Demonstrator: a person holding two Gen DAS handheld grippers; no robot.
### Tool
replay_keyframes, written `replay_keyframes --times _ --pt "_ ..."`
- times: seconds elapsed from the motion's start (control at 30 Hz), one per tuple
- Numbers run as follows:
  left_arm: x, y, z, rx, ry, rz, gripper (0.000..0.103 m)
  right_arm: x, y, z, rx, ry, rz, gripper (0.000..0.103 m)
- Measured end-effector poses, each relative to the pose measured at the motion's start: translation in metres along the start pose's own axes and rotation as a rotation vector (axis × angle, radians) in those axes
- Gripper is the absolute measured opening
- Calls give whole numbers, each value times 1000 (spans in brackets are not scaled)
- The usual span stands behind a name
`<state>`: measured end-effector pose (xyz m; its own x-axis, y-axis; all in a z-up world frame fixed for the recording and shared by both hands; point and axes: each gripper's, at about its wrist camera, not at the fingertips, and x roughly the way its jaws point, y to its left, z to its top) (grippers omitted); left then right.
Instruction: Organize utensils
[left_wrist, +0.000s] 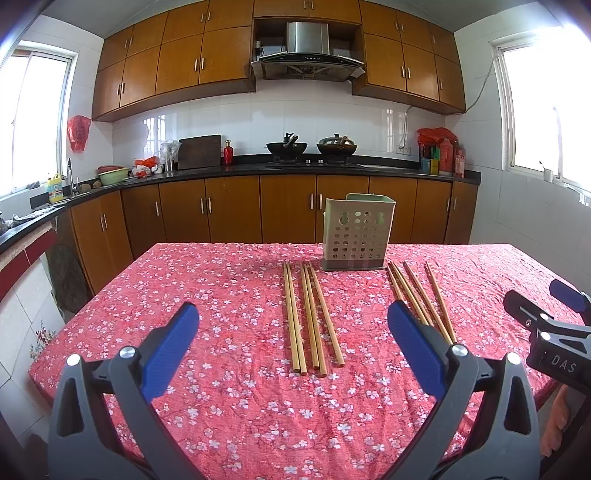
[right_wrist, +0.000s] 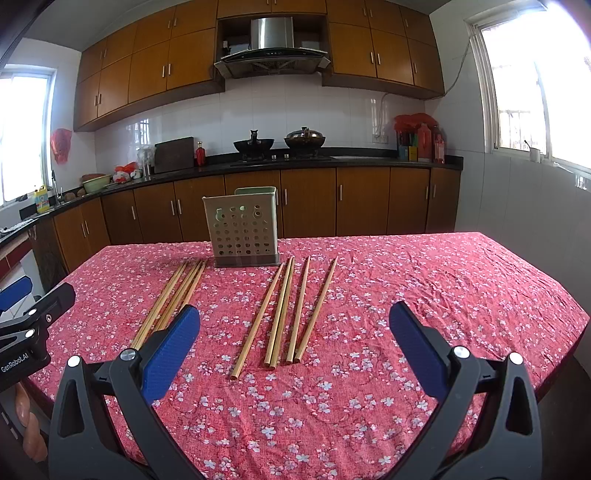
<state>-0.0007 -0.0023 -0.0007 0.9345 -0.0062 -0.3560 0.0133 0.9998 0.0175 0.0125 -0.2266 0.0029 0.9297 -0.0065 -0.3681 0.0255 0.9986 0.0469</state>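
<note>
Two groups of several wooden chopsticks lie lengthwise on the red floral tablecloth (left_wrist: 207, 295). In the left wrist view, one group (left_wrist: 312, 317) lies straight ahead between the fingers of my left gripper (left_wrist: 293, 310). The other group (left_wrist: 421, 295) lies partly behind the right blue pad (left_wrist: 413, 347). A pale green perforated utensil holder (left_wrist: 356, 230) stands upright just beyond them. In the right wrist view, my right gripper (right_wrist: 293, 310) frames the right-hand chopsticks (right_wrist: 286, 314), and the holder (right_wrist: 242, 229) is ahead to the left. Both grippers hover open above the table, holding nothing.
The table's left edge (left_wrist: 74, 325) and right edge (right_wrist: 569, 332) drop to the floor. Behind it run a black counter with two woks (left_wrist: 310, 147) and brown cabinets. The right gripper's black body (left_wrist: 543, 328) shows at the far right, with a hand (left_wrist: 556, 417) below it.
</note>
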Motion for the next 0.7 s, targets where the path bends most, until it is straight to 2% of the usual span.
replay_keyframes --times 0.7 --pt "2 2 -2 -2 3 1 99 2 -1 -2 3 3 1 101"
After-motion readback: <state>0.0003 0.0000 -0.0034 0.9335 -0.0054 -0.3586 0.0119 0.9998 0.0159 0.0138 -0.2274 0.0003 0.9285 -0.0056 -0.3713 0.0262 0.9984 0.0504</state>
